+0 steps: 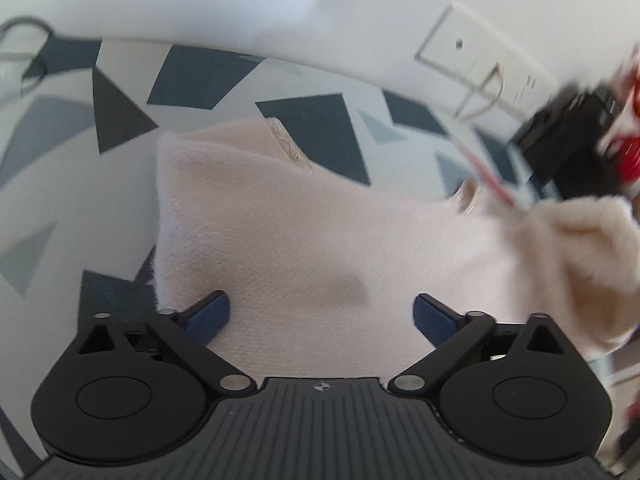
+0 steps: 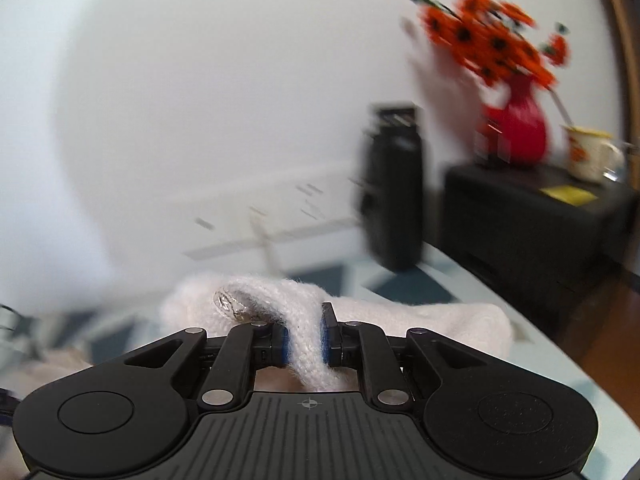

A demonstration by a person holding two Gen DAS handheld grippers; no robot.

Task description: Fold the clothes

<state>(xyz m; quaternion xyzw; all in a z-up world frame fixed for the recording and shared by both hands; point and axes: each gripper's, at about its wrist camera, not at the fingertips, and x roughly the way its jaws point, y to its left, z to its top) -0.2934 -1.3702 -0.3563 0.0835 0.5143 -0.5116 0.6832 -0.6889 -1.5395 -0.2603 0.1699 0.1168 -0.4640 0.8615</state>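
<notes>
**One pale knit garment, held at its right end above the patterned bench**

At the far left of the left wrist view, the bench (image 1: 72,208) shows bare surface, white with grey and dark blue shapes, open from the garment's left edge out to the frame's rim. The left gripper (image 1: 320,316) hovers over the cloth with its two blue-padded fingers (image 1: 210,316) spread wide, gripping nothing.

One cream knitted garment (image 1: 288,232) lies beneath and between those fingers. Its long axis runs left to right: a straight, squared edge at the left, and a bunched, lifted end at the right. A shiny trim strip (image 1: 290,146) follows its far edge.

In the right wrist view, the right gripper (image 2: 305,340) has its fingers closed tight on a raised fold of that garment (image 2: 304,320), pinched between both pads.

Further right stand one black bottle (image 2: 394,188) near the wall, then one dark cabinet (image 2: 532,216) carrying one red vase (image 2: 520,128) of orange flowers and one mug (image 2: 590,154). The bench's right edge (image 2: 560,352) runs close beside the cabinet.
</notes>
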